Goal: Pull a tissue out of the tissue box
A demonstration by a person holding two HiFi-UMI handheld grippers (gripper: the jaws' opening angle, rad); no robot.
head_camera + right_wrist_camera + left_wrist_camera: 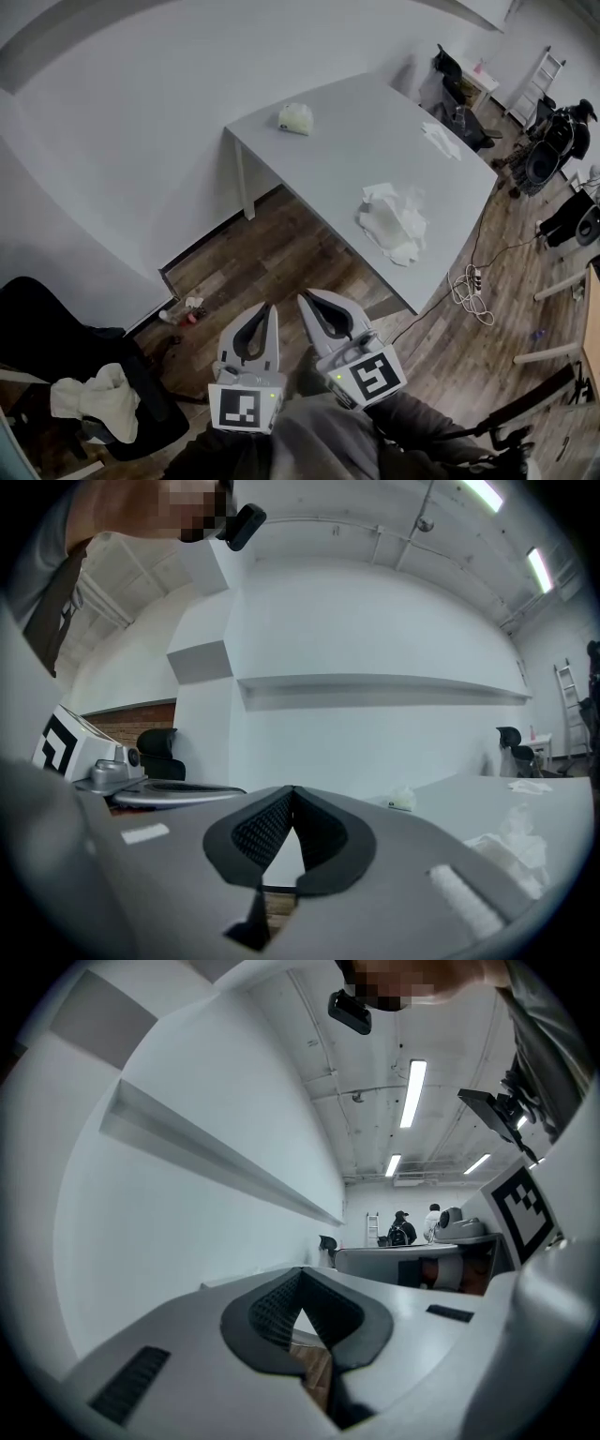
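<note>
The tissue box [295, 118], a small pale soft pack, sits near the far left corner of the white table [356, 131]; in the right gripper view the tissue box [403, 801] is small and far off. A heap of loose white tissues [394, 221] lies near the table's front edge, and the same heap [514, 844] shows in the right gripper view. Both grippers hang level over the wood floor, well short of the table. My left gripper [269, 307] [300, 1271] is shut and empty. My right gripper [302, 298] [292, 789] is shut too, with nothing in it.
Another tissue [441, 140] lies at the table's far right. A black office chair with a pale cloth [98, 401] stands at lower left. A power strip and cables [472, 284] lie on the floor at the right. Chairs and people [562, 131] are at the far right.
</note>
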